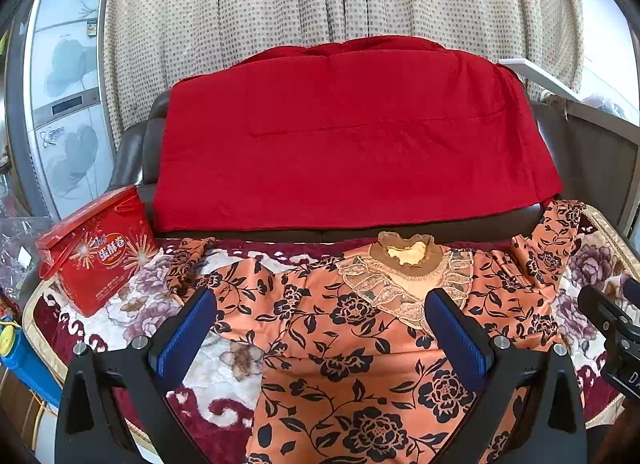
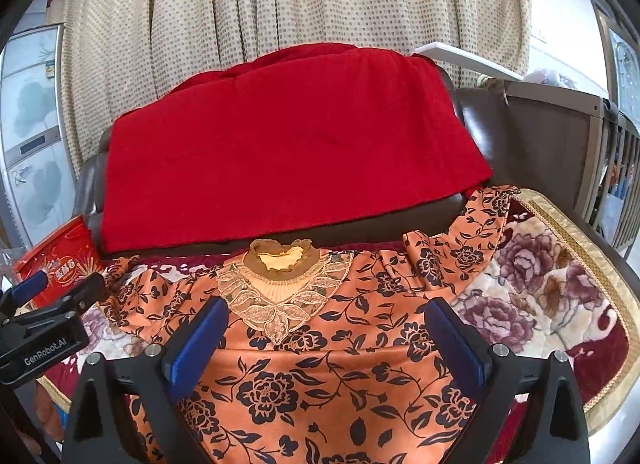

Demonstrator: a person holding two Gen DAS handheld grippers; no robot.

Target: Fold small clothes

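Crowding blouse, red tin, red cloth

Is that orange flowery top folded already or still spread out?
Spread out. The orange floral top lies flat on the blanket, lace collar showing, both sleeves stretched sideways; no fold is visible.

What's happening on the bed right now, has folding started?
Not yet. A person holds both grippers above an orange floral blouse spread flat, collar away from the cameras, on a flowered blanket. The left gripper and right gripper are open and hold nothing. Both sleeves lie spread outward, unfolded. A red tin sits at the left.
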